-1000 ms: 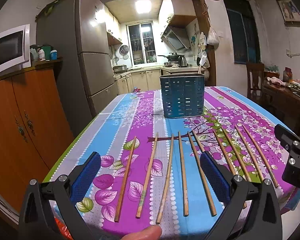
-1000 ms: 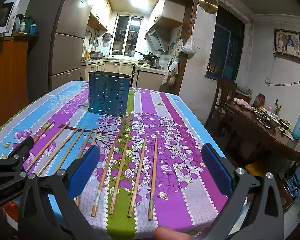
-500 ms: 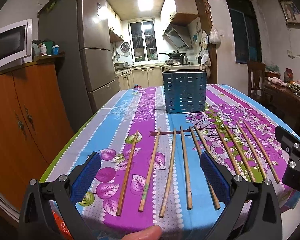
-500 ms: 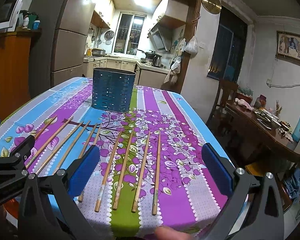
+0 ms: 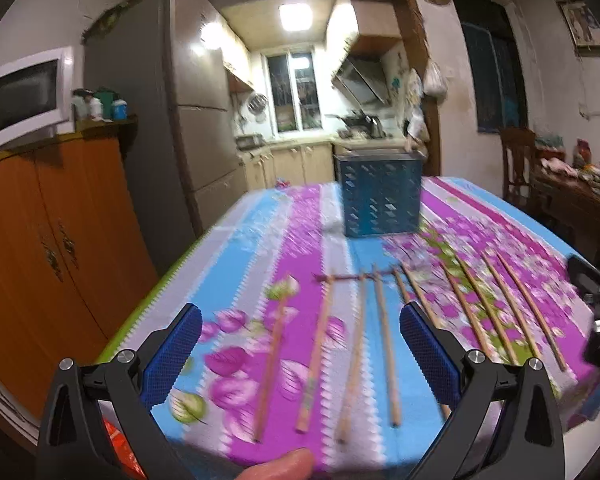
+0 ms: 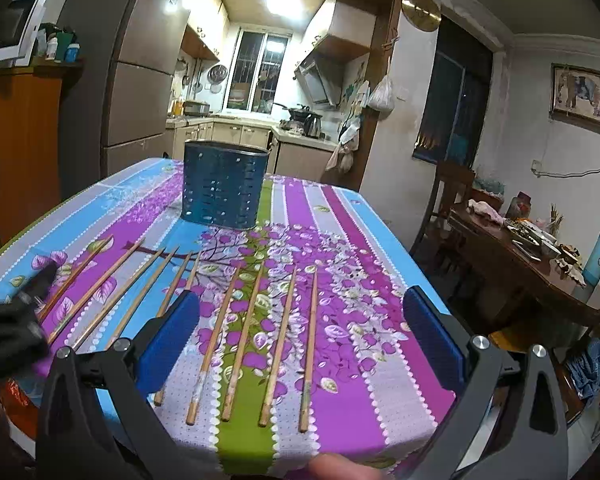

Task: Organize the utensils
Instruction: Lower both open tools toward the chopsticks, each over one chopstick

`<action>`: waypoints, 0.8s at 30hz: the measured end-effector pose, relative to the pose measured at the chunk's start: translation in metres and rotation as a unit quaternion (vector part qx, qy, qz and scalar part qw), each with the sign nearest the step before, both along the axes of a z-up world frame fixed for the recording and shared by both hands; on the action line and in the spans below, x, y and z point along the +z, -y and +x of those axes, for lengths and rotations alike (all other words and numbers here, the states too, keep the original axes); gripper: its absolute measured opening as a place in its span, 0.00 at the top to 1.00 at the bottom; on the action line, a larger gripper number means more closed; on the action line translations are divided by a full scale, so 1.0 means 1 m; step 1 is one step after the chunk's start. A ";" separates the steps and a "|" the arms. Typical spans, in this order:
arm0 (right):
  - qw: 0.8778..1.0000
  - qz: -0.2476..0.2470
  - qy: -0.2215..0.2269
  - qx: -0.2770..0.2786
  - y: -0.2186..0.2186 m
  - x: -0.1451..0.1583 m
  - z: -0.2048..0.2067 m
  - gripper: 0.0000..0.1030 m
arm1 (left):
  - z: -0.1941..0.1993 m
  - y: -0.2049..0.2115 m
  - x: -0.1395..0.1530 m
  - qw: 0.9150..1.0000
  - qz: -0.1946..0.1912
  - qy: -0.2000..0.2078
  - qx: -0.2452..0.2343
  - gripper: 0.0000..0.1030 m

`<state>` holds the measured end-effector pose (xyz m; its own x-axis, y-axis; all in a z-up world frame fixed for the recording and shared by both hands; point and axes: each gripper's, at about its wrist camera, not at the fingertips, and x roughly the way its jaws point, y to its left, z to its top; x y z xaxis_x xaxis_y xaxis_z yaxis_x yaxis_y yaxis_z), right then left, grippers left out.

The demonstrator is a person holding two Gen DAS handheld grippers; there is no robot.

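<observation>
Left gripper (image 5: 300, 356) gapes wide, empty, above the chopsticks (image 5: 386, 356). Right gripper (image 6: 300, 336) likewise spread, grasping nothing; holder (image 6: 225, 186) at 12 o'clock.

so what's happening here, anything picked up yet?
Nothing yet. A person holds two handheld grippers over a floral-striped tablecloth. The left gripper and right gripper are both open and empty. A row of wooden chopsticks lies loose near the table's front edge. The perforated blue utensil holder stands upright behind them; no chopsticks show above its rim. The left view is motion-blurred.
</observation>
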<state>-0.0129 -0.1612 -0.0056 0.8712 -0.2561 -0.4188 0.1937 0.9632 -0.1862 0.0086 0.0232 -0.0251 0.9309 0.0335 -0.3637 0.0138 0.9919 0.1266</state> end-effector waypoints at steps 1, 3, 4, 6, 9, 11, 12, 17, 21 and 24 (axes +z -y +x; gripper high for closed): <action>1.000 0.000 0.007 -0.005 0.004 0.002 -0.002 0.05 | -0.001 -0.014 0.004 1.000 -0.011 0.012 0.009 0.04; 0.999 0.005 0.032 -0.013 0.017 0.009 -0.009 0.05 | -0.002 -0.040 0.010 0.998 -0.036 0.036 0.025 0.04; 0.999 0.008 0.043 -0.020 0.027 0.012 -0.013 0.05 | -0.003 -0.054 0.012 0.998 -0.046 0.039 0.029 0.04; 0.999 0.013 0.043 -0.026 0.043 0.013 -0.016 0.05 | -0.001 -0.085 0.014 0.998 -0.062 0.011 0.021 0.04; 0.997 0.068 0.006 -0.022 0.078 0.007 -0.016 0.05 | -0.012 -0.116 0.012 0.998 -0.056 0.000 0.016 0.04; 0.994 0.104 -0.013 -0.017 0.094 -0.001 -0.021 0.05 | -0.024 -0.128 0.009 0.999 -0.052 0.002 0.013 0.04; 0.992 0.120 -0.024 -0.015 0.100 -0.005 -0.023 0.05 | -0.029 -0.133 0.005 0.999 -0.047 -0.010 0.009 0.04; 0.984 0.160 -0.078 0.012 0.103 -0.029 -0.031 0.05 | -0.041 -0.118 -0.020 0.998 -0.011 -0.061 -0.017 0.04; 0.982 0.146 -0.108 0.045 0.084 -0.049 -0.040 0.05 | -0.051 -0.093 -0.037 0.995 0.019 -0.073 -0.065 0.22; 0.979 0.147 -0.112 0.086 0.071 -0.062 -0.051 0.05 | -0.047 -0.081 -0.050 0.990 0.035 -0.095 -0.094 0.31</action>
<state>-0.0634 -0.2317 -0.0675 0.7681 0.0471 -0.6386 0.0099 0.9963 0.0854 -0.0380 0.1042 -0.0755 0.8376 -0.1033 -0.5364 0.2283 0.9583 0.1719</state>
